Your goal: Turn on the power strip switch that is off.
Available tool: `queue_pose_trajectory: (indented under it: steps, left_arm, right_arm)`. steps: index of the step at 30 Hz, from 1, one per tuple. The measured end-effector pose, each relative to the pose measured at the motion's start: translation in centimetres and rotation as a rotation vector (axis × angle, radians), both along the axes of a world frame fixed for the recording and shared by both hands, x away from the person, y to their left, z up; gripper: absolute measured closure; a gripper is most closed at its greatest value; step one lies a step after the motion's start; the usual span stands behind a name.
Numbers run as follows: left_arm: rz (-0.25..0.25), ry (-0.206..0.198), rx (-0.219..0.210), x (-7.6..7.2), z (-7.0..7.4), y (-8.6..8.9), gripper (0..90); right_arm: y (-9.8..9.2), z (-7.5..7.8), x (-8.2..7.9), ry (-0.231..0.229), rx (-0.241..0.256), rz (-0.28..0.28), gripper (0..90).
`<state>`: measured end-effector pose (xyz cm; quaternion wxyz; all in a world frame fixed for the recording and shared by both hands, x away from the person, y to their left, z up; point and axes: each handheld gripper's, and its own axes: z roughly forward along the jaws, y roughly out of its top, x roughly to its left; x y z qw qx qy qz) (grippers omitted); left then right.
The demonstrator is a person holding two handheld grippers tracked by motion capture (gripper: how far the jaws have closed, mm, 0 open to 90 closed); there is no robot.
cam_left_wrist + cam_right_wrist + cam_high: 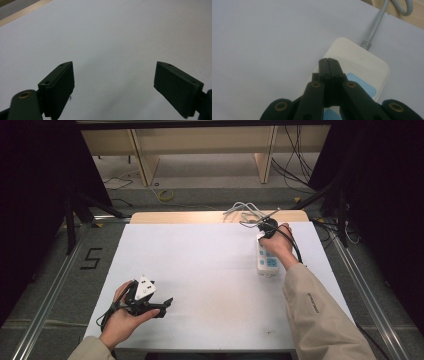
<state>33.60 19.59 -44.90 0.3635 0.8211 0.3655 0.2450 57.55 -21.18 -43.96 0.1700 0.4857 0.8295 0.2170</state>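
A white power strip (266, 260) with blue sockets lies at the right side of the white table sheet (200, 270), its grey cord (242, 211) looping off the far edge. My right gripper (264, 234) hovers over the strip's far end. In the right gripper view its jaws are pressed together, nothing between them, tips (329, 62) above the strip's (359, 60) cord end, where the grey cord (374, 27) enters. My left gripper (167, 304) rests near the front left of the sheet. The left gripper view has its jaws wide apart around bare sheet (113, 75).
A wooden table edge (175, 216) runs along the far side of the sheet. Beyond it are the floor, cables (295, 165) and wooden furniture legs. Metal rails (50, 295) flank the table on both sides.
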Motion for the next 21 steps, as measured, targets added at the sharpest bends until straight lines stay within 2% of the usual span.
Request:
queue_pose_trajectory:
  steps: [9, 12, 21]
  left_arm:
    - [0.002, -0.002, -0.007, 0.00, -0.02, -0.04, 16.5]
    - [0.002, -0.003, -0.007, -0.02, 0.00, -0.05, 16.5]
    - [-0.002, -0.002, -0.001, -0.04, 0.02, -0.02, 16.5]
  right_arm:
    - [0.33, 0.11, 0.16, 0.017, -0.022, -0.006, 90.0]
    - [0.55, 0.14, 0.15, 0.015, -0.046, -0.002, 90.0]
    - [0.69, 0.16, 0.22, 0.023, -0.049, -0.012, 90.0]
